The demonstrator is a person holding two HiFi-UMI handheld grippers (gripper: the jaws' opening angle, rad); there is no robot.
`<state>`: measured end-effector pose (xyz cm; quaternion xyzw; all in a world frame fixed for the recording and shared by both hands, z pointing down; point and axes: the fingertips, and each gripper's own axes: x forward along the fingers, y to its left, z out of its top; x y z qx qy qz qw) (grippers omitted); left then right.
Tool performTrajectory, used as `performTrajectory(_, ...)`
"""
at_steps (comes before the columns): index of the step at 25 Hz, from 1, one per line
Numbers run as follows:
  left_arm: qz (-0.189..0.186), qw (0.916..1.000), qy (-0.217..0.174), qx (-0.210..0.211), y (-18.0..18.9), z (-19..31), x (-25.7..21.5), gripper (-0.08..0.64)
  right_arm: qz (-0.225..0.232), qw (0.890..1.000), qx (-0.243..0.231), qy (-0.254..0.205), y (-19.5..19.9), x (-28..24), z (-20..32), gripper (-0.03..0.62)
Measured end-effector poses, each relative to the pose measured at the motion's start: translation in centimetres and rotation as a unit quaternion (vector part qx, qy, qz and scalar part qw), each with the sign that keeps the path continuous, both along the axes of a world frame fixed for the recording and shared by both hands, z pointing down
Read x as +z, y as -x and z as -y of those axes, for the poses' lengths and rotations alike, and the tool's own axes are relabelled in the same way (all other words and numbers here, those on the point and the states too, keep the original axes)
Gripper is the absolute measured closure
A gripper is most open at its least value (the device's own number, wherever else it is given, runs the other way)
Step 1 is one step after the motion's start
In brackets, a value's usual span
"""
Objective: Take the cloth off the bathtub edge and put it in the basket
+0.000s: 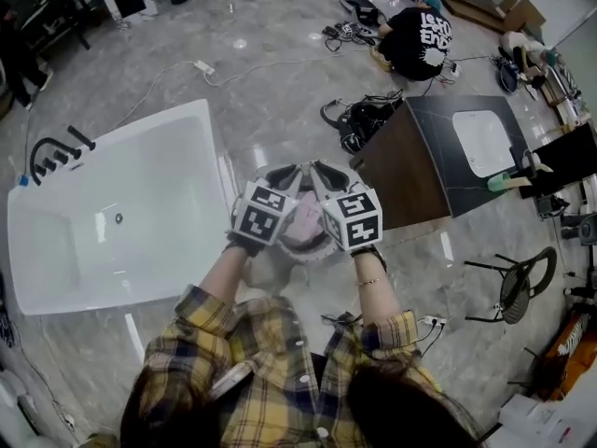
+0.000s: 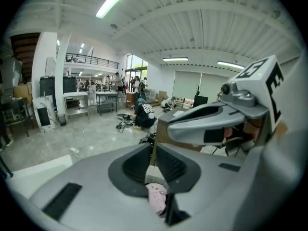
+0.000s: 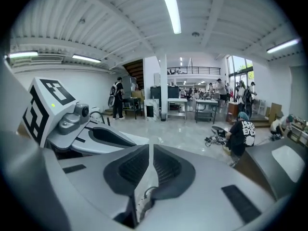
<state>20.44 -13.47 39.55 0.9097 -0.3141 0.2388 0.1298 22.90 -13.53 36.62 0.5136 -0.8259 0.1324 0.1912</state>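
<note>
My left gripper [image 1: 283,175] and right gripper [image 1: 326,170] are held side by side, high in front of the person, both shut with nothing between the jaws. Directly beneath them stands the basket [image 1: 323,253] with a pale fuzzy rim, and the pink cloth [image 1: 303,229] lies in it. In the left gripper view the left gripper [image 2: 153,151] has its jaws together, the pink cloth [image 2: 156,198] showing far below behind them. The right gripper [image 3: 150,153] is likewise closed in its own view. The white bathtub [image 1: 215,157] lies to the left, its edge bare.
A dark cabinet with a white sink [image 1: 438,157] stands right of the basket. A black bag [image 1: 364,119] and cables lie on the floor beyond it. A person [image 1: 420,40] crouches at the back. A black chair [image 1: 522,287] is at the right.
</note>
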Motion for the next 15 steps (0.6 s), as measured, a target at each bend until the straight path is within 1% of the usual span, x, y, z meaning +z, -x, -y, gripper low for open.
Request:
performTrajectory(5, -0.022, 0.9980, -0.045, -0.038, 5.4, -0.5, -5.6, 0.526, 0.016, 0.998, -0.041, -0.050, 5.2, -4.7, -1.2, 0.562)
performTrajectory(8, -0.036, 0.9952, -0.071, -0.057, 8.8, -1.4, -8.5, 0.529, 0.021, 0.994, -0.077, -0.074, 9.0, -6.9, -2.3, 0.569)
performTrajectory(10, -0.048, 0.9922, -0.089, -0.074, 11.4, -2.3, -10.4, 0.532, 0.030, 0.991, -0.098, -0.090, 11.7, -8.5, -3.0, 0.572)
performTrajectory(15, -0.081, 0.9822, -0.125, -0.115, 18.2, -4.5, -15.0, 0.535, 0.075, 0.981, -0.122, -0.129, 17.2, -12.6, -4.9, 0.577)
